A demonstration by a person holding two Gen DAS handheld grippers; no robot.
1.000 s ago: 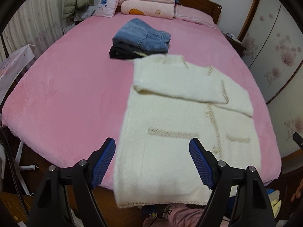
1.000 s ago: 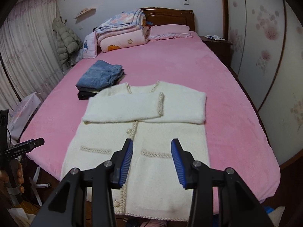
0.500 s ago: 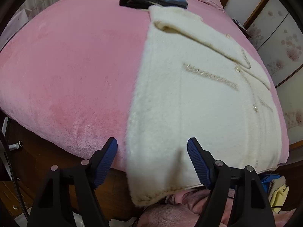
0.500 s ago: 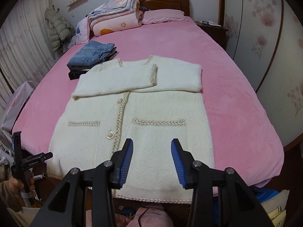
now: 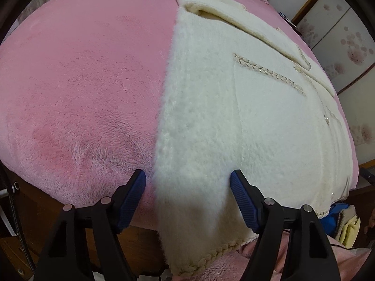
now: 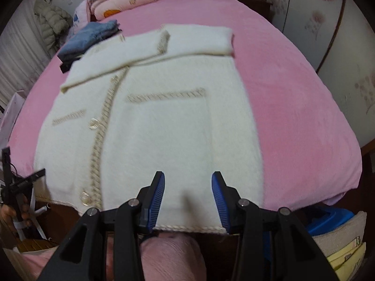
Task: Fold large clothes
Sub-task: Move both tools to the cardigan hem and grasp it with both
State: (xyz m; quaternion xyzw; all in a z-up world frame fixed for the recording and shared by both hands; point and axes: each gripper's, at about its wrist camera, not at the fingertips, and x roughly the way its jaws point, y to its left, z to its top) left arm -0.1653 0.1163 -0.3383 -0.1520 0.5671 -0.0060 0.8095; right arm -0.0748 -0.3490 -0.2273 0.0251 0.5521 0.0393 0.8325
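L gripper (image 5: 187,185) spread, now lower than 0.5 s ago, straddling white cardigan (image 5: 246,117) hem corner at frame bottom. R gripper (image 6: 188,187) spread, nearer the hem on pink bed (image 6: 293,107); sleeves unchanged.

You see a cream cardigan (image 6: 150,126) with beige braided trim on a pink bed (image 6: 293,98); your fingers (image 6: 155,201) are blue-ribbed, the jeans (image 6: 93,35) blue.
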